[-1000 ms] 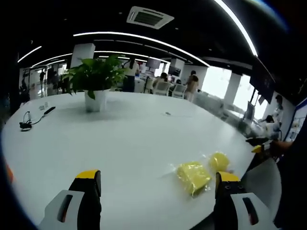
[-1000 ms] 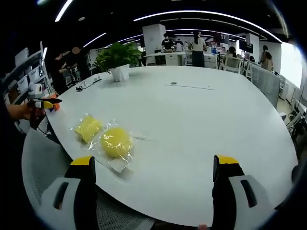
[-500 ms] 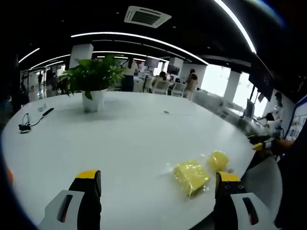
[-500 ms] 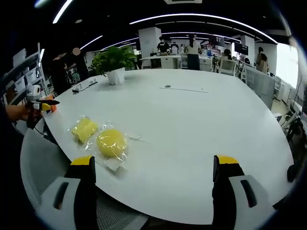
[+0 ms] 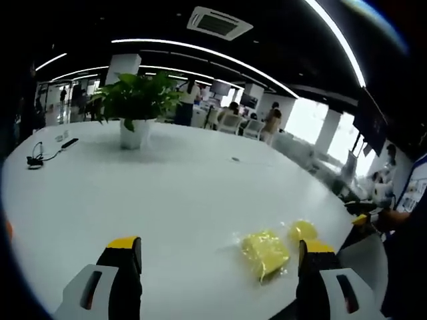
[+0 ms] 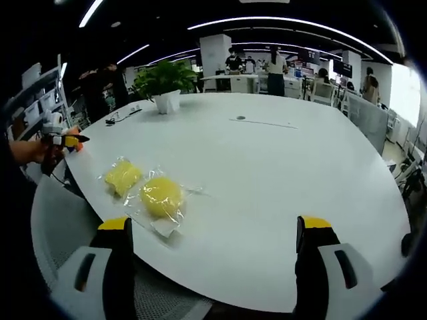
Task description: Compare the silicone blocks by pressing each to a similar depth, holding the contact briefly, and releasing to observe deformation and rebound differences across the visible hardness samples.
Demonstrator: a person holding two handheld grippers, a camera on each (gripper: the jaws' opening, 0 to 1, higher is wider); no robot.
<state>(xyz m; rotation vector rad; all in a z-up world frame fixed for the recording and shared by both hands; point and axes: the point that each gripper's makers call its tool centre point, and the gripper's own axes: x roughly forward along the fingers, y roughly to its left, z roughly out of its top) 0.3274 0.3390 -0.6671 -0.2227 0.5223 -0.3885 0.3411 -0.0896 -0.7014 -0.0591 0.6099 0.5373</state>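
White table (image 6: 280,167) holds bagged silicone blocks (image 6: 161,196) beyond both grippers' spread, empty fingers (image 6: 115,230).

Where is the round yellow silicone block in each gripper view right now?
Left gripper view: round yellow block lower right, just beyond the square yellow block, near the table edge.
Right gripper view: lower left, nearer the camera than the square one.
Shared landmark: potted plant.
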